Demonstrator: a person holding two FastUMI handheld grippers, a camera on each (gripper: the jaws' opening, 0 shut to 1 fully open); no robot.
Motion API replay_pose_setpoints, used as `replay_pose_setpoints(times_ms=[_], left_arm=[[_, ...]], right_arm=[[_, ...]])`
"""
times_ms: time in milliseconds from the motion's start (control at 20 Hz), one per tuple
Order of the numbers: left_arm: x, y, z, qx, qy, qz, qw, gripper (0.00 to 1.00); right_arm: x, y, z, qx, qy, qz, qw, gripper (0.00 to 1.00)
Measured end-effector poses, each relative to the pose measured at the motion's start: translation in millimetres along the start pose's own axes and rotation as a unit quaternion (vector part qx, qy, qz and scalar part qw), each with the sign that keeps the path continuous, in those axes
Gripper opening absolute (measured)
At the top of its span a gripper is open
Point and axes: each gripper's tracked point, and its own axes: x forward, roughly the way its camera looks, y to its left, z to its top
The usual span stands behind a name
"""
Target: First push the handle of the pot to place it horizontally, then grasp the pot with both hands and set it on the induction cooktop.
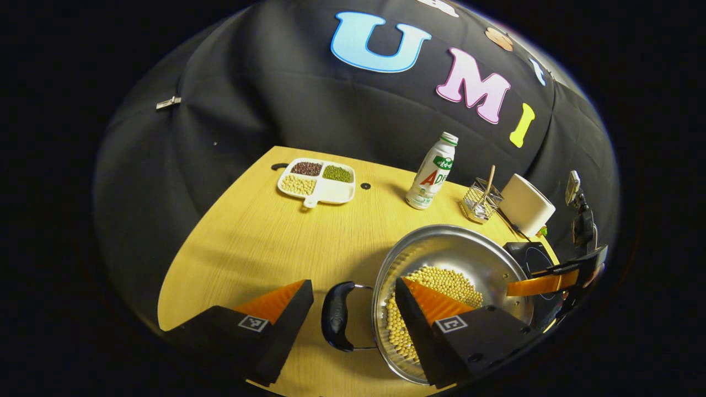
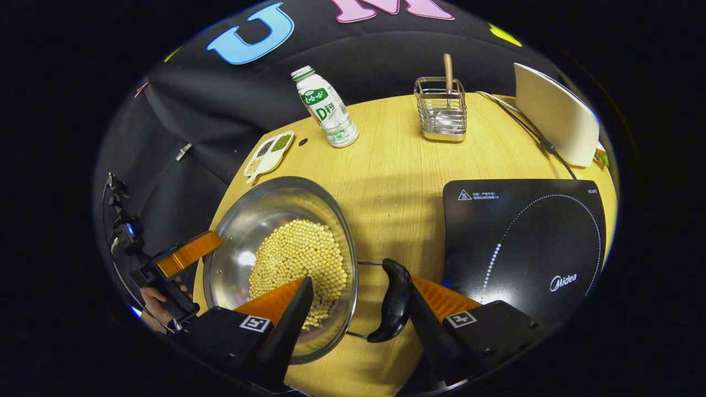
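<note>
- Left gripper view: the left gripper (image 1: 353, 282) stands spread wide and grips nothing. It straddles the pot's far-side black handle (image 1: 337, 315), with one finger outside that handle and the other over the soybeans (image 1: 441, 281) inside the rim.
- Right gripper view: the right gripper (image 2: 358, 281) is likewise wide and holds nothing. The pot's near-cooktop handle (image 2: 392, 300) sits between its fingers, close against the outer one, while the inner finger hangs over the beans.
- The steel pot (image 2: 265, 215) rests on the wooden table (image 2: 397, 182), off the induction cooktop (image 2: 524, 237), which lies just beside the pot on its right-gripper side.
- Judged step: both handles look level, so the pushing seems done and the two-handed grasp is being set up.
- Next move, as I judge it: close each gripper on its handle or rim together, lift evenly so the beans don't slide, then carry sideways onto the cooktop.
- Open room: bare table between pot and cooktop. Beyond the pot, well apart, stand a drink bottle (image 2: 325, 107), a wire utensil holder (image 2: 441, 110) and a divided bean dish (image 1: 317, 182).
- Edges: the table's front edge runs near the pot beneath both grippers, and a white appliance (image 2: 557, 121) stands behind the cooktop.
</note>
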Motion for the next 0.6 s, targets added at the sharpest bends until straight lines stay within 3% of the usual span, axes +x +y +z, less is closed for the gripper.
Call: replay_pose_setpoints(times_ms=[250,450,600], left_arm=[[6,9,-13,-0.019,0.017,-0.007,1.000,0.87],[4,15,-18,-0.014,0.023,-0.012,1.000,0.80],[3,21,-17,-0.010,0.024,-0.009,1.000,0.73]], right_arm=[[15,1,-10,-0.021,0.016,-0.017,1.000,0.95],[25,5,-14,-0.030,0.013,-0.024,0.999,0.76],[29,2,-13,-0.041,0.007,-0.040,0.998,0.76]])
